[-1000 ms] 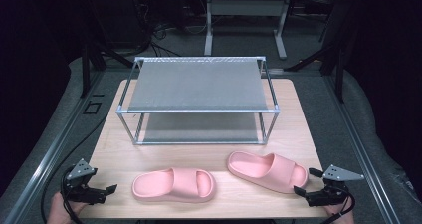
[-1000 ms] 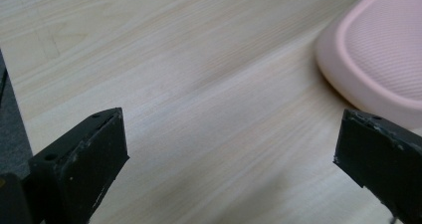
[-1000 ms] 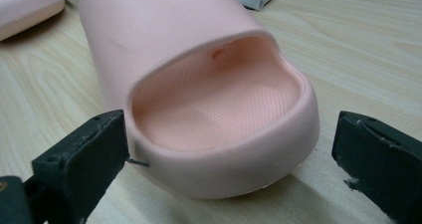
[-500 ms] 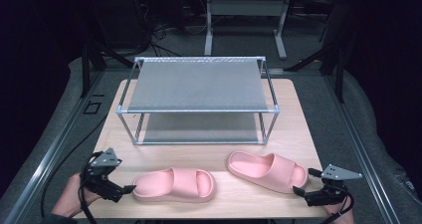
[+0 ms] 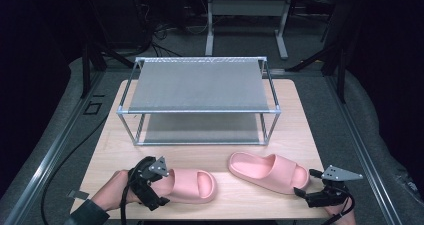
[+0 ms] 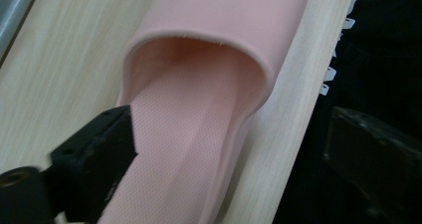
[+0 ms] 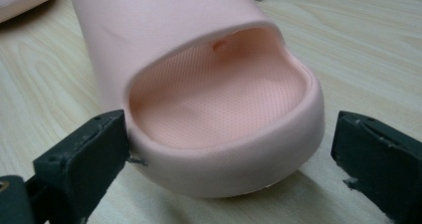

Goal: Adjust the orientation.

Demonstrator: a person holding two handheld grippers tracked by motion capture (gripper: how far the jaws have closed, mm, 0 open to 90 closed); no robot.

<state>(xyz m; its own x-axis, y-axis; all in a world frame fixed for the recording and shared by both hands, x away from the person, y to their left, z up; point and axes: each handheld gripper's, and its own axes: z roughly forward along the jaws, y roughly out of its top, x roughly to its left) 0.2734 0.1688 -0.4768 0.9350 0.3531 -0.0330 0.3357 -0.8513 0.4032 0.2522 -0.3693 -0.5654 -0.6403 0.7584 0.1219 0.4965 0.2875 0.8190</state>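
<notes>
Left gripper view, left slipper (image 6: 199, 134) between closing left gripper (image 6: 239, 149) jaws

Two pale pink slippers, left one (image 5: 192, 185) and right one (image 5: 270, 171), with tiny dotted texture on the insoles. Light wood-grain table (image 5: 300, 135), far-side rack (image 5: 200, 87) in silver-grey with flat grey shelves. Matte black on both grippers, left (image 5: 150, 185) and right (image 5: 320, 195).

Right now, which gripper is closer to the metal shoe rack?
Left. The left gripper straddles a slipper's heel, nearer the rack; the right gripper sits at the table's near corner.
</notes>
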